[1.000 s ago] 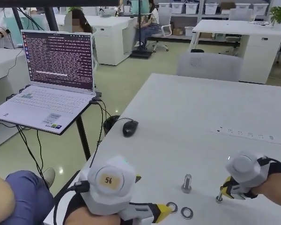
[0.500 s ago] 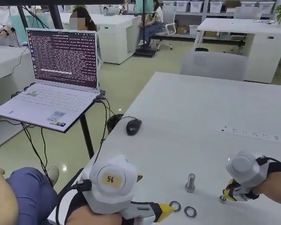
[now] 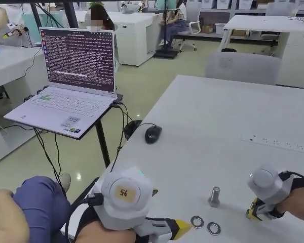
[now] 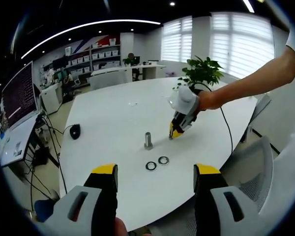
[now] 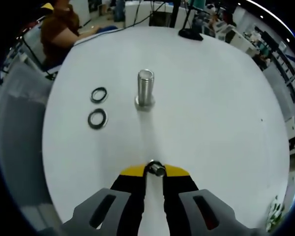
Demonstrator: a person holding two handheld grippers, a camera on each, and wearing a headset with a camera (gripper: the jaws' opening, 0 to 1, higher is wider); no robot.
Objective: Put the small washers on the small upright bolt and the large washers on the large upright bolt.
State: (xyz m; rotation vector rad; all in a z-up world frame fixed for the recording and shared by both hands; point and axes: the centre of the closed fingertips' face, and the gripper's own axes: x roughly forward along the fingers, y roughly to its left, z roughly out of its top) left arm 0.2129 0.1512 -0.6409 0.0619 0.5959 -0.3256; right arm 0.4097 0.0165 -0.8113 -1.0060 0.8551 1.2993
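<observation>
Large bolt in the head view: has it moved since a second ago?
No. The large bolt keeps its place just beyond the right-hand washer; only the camera shifted.

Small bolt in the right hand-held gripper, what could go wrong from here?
1. The right hand-held gripper is shut on the small bolt just near its top end, so letting go carelessly may tip it over.
2. The two washers lie close together, so the open left hand-held gripper might knock one away while picking up the other.
</observation>
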